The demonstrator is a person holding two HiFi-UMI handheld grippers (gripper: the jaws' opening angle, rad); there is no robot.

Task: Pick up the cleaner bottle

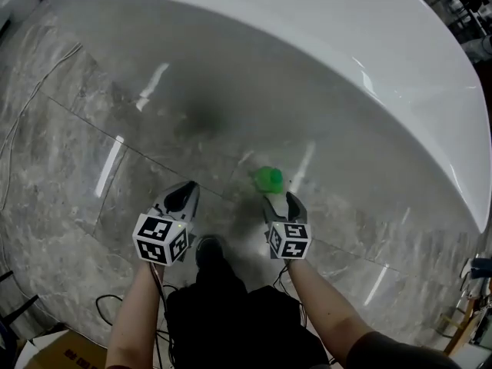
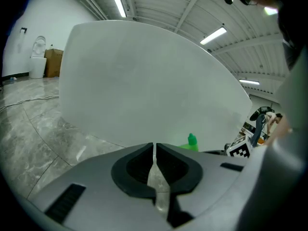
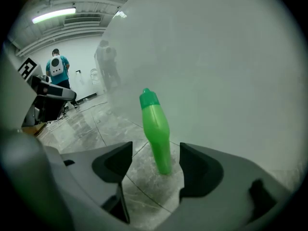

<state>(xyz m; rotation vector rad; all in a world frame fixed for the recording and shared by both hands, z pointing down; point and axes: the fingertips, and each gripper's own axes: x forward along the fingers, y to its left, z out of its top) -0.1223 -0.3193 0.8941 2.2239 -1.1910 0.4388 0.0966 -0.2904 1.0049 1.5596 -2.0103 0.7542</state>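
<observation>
The green cleaner bottle [image 1: 269, 179] stands upright on the grey marble floor, close to the foot of a big white tub. My right gripper [image 1: 279, 200] hangs just behind it with its jaws wide open. In the right gripper view the bottle [image 3: 156, 131] rises in the gap of the right gripper [image 3: 153, 165], and neither pad touches it. My left gripper [image 1: 184, 189] hovers over bare floor to the bottle's left, shut with nothing in it. In the left gripper view, the left gripper [image 2: 154, 153] has its pads together, and the bottle's cap [image 2: 192, 141] peeks over the gripper's body.
The white tub [image 1: 323, 44] curves across the whole far side. The person's shoe [image 1: 209, 250] is between the two grippers. Cables [image 1: 115, 314] and a cardboard box [image 1: 58, 354] lie near the person's left. Another person [image 3: 57, 66] stands far off.
</observation>
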